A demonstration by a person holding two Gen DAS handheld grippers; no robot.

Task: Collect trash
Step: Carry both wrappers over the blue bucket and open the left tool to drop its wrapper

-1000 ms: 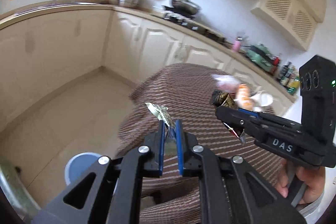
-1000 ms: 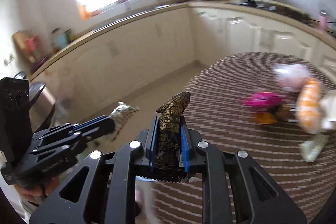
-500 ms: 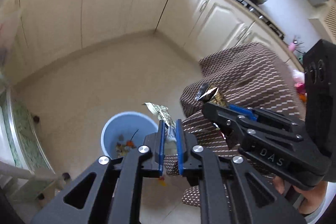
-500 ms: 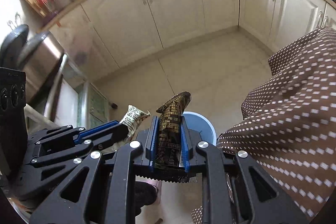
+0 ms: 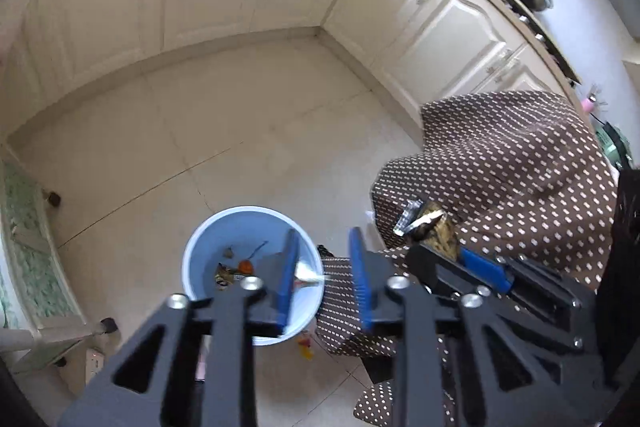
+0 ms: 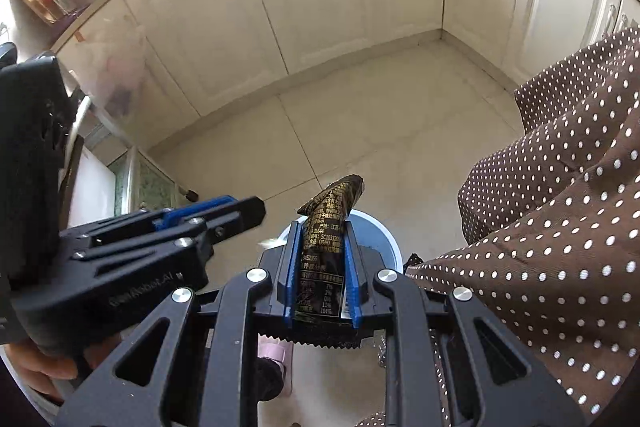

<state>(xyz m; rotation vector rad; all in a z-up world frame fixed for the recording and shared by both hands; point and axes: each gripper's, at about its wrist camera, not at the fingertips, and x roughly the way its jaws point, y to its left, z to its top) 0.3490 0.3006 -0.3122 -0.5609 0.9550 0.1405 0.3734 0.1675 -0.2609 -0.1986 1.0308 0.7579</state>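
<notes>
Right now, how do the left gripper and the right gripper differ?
The left gripper has just been opening: its pads stand apart, and a pale wrapper sits loose by one pad. The right gripper is clamped on a dark gold-printed wrapper that sticks up past its fingertips. Both point down at the blue bin on the floor, beside the dotted tablecloth.

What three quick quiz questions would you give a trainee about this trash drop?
1. True or false: the right gripper is clamped on a dark wrapper.
2. What stands on the floor ahead of the left gripper? A) blue bin B) cardboard box C) wicker basket
3. Fill in: the brown cloth is patterned with white ___.

Key: 1 true. 2 A. 3 dots. Note: the left jaws have just been opening, with a pale wrapper loose between them.
</notes>
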